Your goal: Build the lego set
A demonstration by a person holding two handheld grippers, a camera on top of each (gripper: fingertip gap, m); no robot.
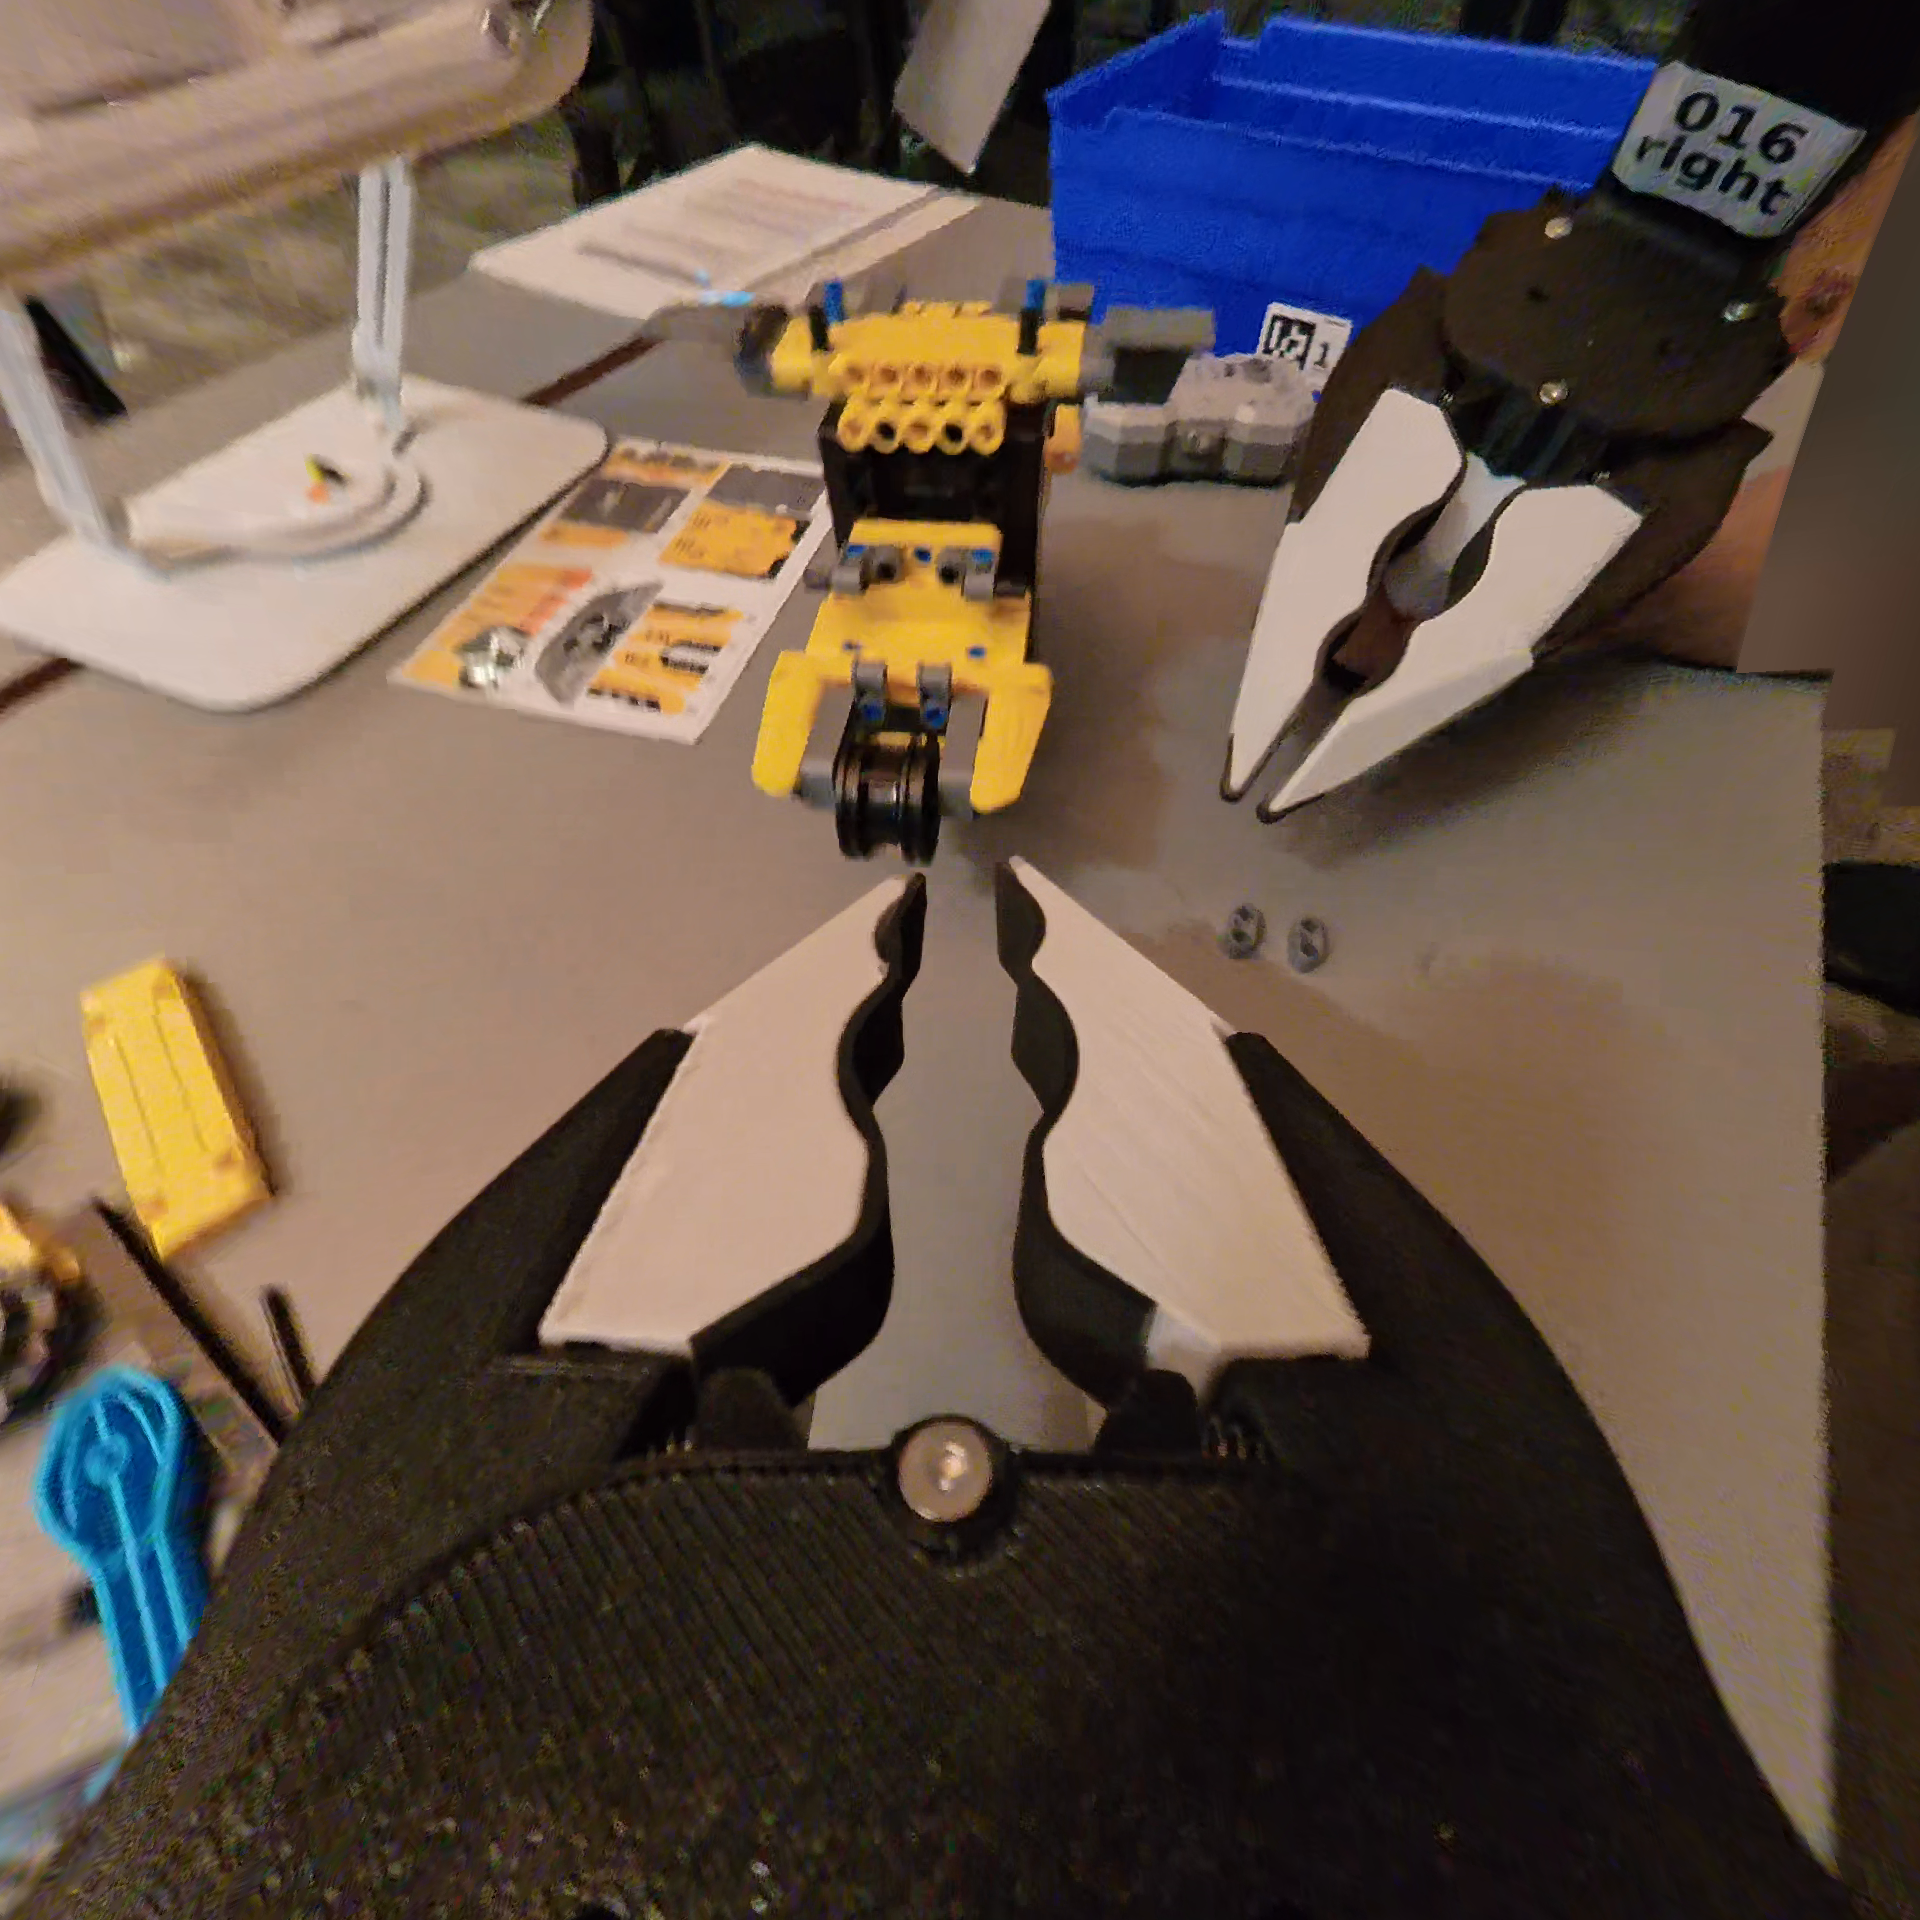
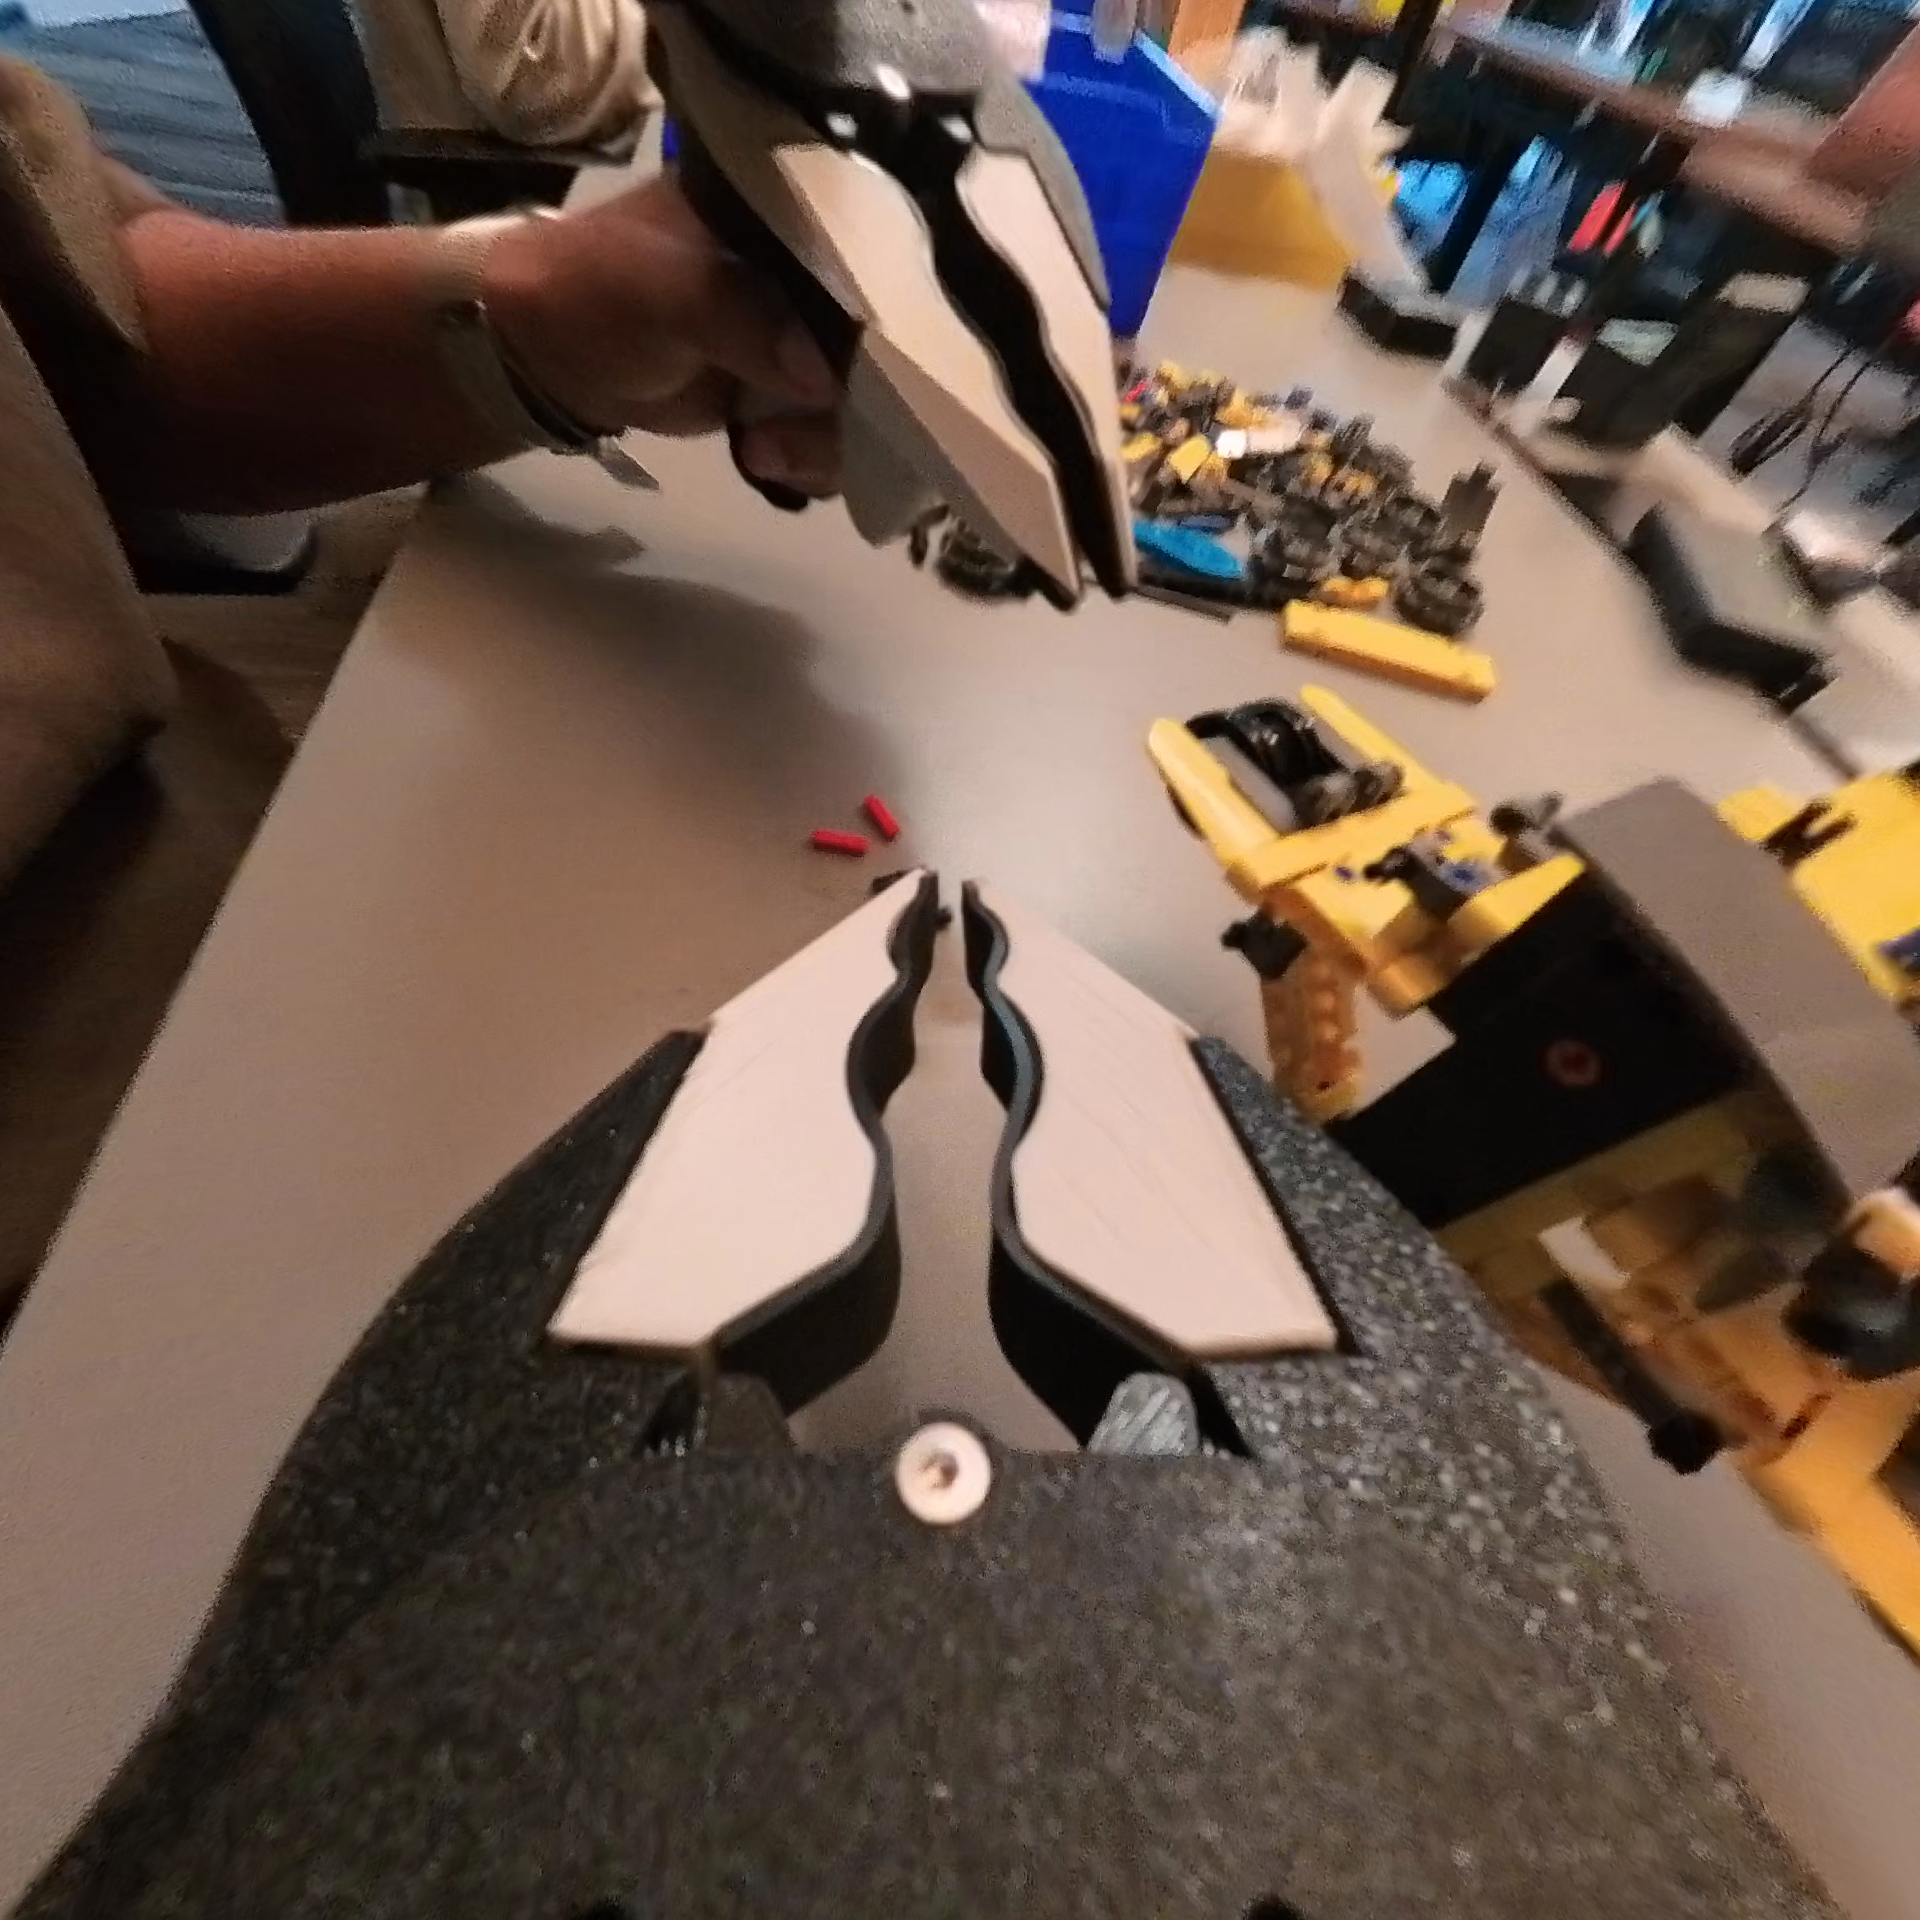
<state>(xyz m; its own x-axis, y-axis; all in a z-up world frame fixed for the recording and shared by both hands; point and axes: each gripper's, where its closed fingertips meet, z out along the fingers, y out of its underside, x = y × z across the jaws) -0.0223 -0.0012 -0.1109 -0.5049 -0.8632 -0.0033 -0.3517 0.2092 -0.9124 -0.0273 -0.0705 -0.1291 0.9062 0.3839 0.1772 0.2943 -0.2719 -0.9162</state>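
Observation:
A yellow and black brick-built vehicle (image 1: 914,582) stands on the grey table (image 1: 520,935), its small black wheel (image 1: 888,795) facing me. My left gripper (image 1: 961,894) hovers just short of that wheel, open by a narrow gap and empty. My right gripper (image 1: 1257,802) is to the right of the vehicle, tips down near the table. In the right wrist view my right gripper (image 2: 943,899) is barely open, with nothing seen between its jaws, and the vehicle (image 2: 1507,987) is at its right. Two small red pins (image 2: 857,828) lie just ahead of it. The left gripper (image 2: 1096,592) hangs above in a person's hand (image 2: 644,332).
A blue bin (image 1: 1299,156), a grey brick part (image 1: 1195,426), an instruction leaflet (image 1: 613,582) and a white stand base (image 1: 312,540) sit behind. A yellow panel (image 1: 171,1101) and a blue tool (image 1: 120,1538) lie left. A pile of loose bricks (image 2: 1299,488) lies beyond. The table edge (image 1: 1823,935) is right. There is about 8 cm between the tips of the two grippers. My left tips are roughly 20 cm from the yellow panel (image 1: 171,1101). The right camera catches it too, in the right wrist view (image 2: 1370,635).

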